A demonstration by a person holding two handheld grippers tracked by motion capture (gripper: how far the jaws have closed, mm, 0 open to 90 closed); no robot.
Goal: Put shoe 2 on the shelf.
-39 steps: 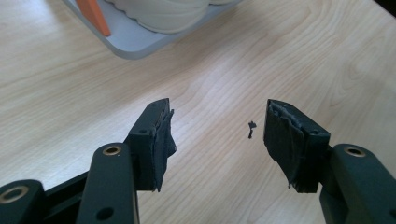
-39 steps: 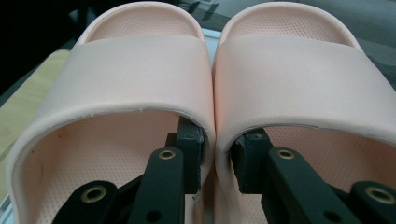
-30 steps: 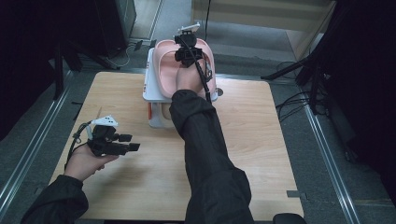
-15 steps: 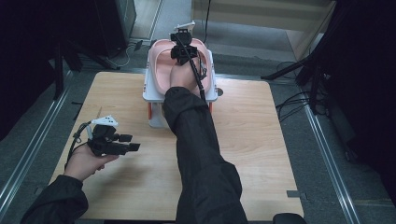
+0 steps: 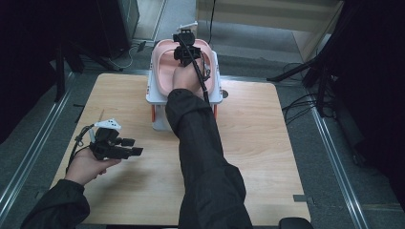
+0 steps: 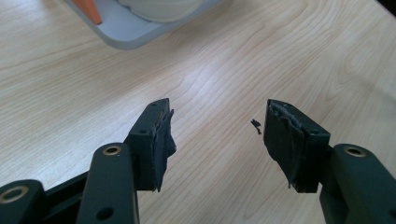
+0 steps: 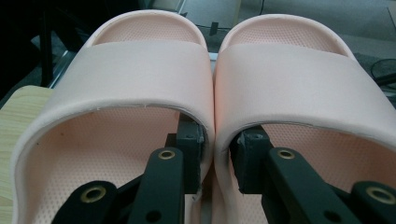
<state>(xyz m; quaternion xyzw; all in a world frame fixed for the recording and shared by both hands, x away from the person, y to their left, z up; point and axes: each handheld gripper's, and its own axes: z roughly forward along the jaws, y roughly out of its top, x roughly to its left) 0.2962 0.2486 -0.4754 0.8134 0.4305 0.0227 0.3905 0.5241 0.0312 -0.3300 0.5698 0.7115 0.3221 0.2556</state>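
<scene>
A pair of pink slide slippers (image 5: 165, 71) lies side by side on a white stand (image 5: 158, 98) at the table's far edge. In the right gripper view the left slipper (image 7: 140, 70) and right slipper (image 7: 303, 79) touch along their inner sides. My right gripper (image 7: 217, 154) has one jaw inside each slipper and is shut on the two inner side walls, pinching them together. From above, the right gripper (image 5: 186, 47) sits over the slippers at the end of an outstretched arm. My left gripper (image 5: 133, 147) hovers low over the bare wood at the left, open and holding nothing (image 6: 217, 126).
The wooden table (image 5: 258, 143) extends wide to the right and front of the stand. The stand's grey-white corner with an orange part (image 6: 91, 11) lies ahead of the left gripper. Dark equipment, cables and metal floor rails surround the table.
My right arm and gripper have shifted slightly left over the slippers. The left gripper has stayed where it was, still open.
</scene>
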